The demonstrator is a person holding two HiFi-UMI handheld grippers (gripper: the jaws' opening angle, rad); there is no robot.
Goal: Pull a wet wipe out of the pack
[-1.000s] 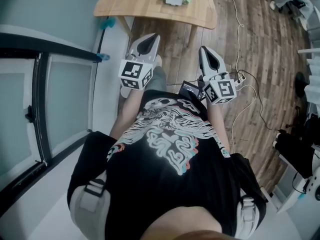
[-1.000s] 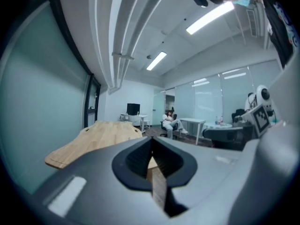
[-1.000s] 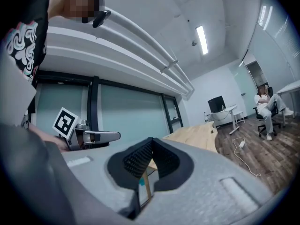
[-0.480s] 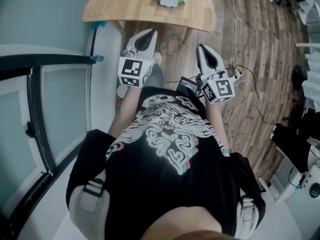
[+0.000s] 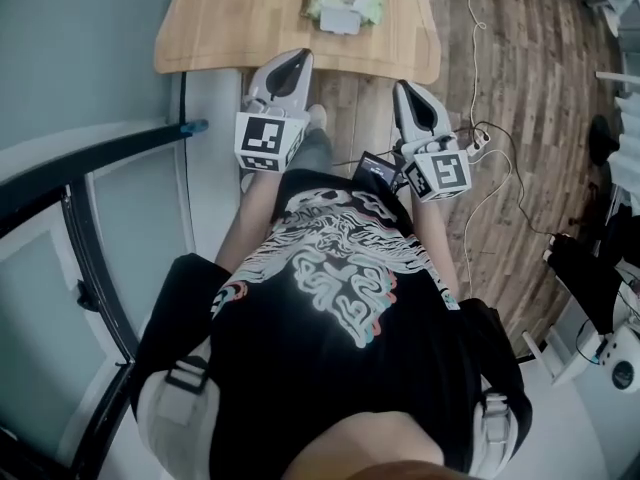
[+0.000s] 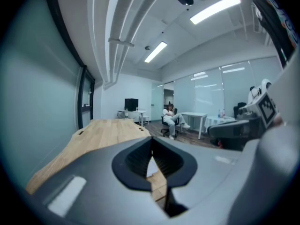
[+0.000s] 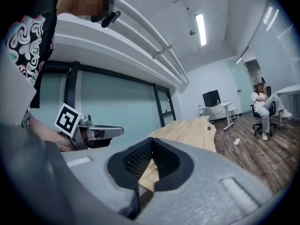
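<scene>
The wet wipe pack, pale green with a white flap, lies on the wooden table at the top of the head view. My left gripper is shut and empty, its tips at the table's near edge, short of the pack. My right gripper is also shut with nothing in it, just below the table's near right corner. In the left gripper view the closed jaws point along the tabletop; the pack is hidden there. The right gripper view shows its closed jaws, the table and the left gripper beside it.
A glass partition with a black frame runs along the left. Cables and a power strip lie on the wood floor at the right. Far across the room a person sits on a chair among white desks.
Both grippers have travelled forward toward the table, which now lies closer to their tips. Both pairs of jaws stayed shut.
</scene>
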